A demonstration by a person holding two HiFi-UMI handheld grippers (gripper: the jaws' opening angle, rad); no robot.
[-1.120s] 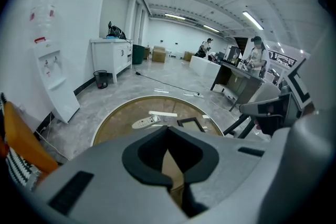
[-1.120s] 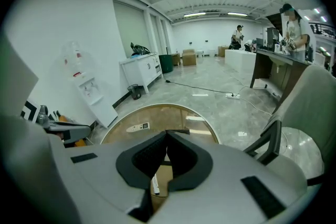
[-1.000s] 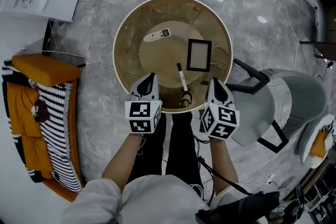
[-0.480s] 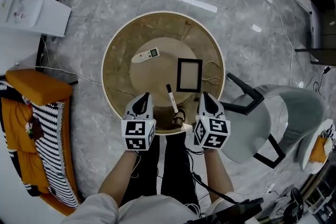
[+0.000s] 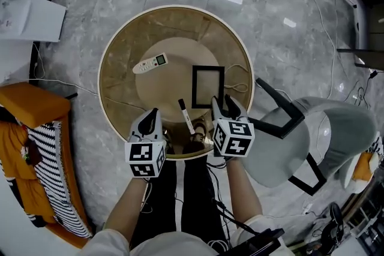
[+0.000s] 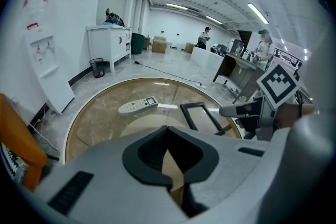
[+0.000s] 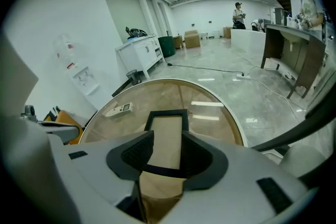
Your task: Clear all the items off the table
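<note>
A round glass table [image 5: 110, 51] carries a white remote [image 5: 149, 63], a black-framed panel [image 5: 207, 86] and a marker pen [image 5: 185, 116]. My left gripper [image 5: 150, 117] hangs over the near rim, left of the marker, and its jaws look shut and empty [image 6: 168, 139]. My right gripper [image 5: 222, 104] is at the panel's near right corner. Its jaws have just been opening and stand open [image 7: 168, 144]. The panel's near edge [image 7: 167, 128] shows through the gap between them, and nothing is gripped. The remote [image 7: 119, 108] lies far left.
A thin white cable [image 5: 238, 77] loops on the table right of the panel. A grey chair [image 5: 324, 129] stands close at the right. An orange cushion [image 5: 30, 105] and striped cloth lie at the left. Cables run over the marble floor.
Both grippers have sunk toward the table and reached further over its near edge. The right gripper's jaws have opened and now sit at the panel's near corner.
</note>
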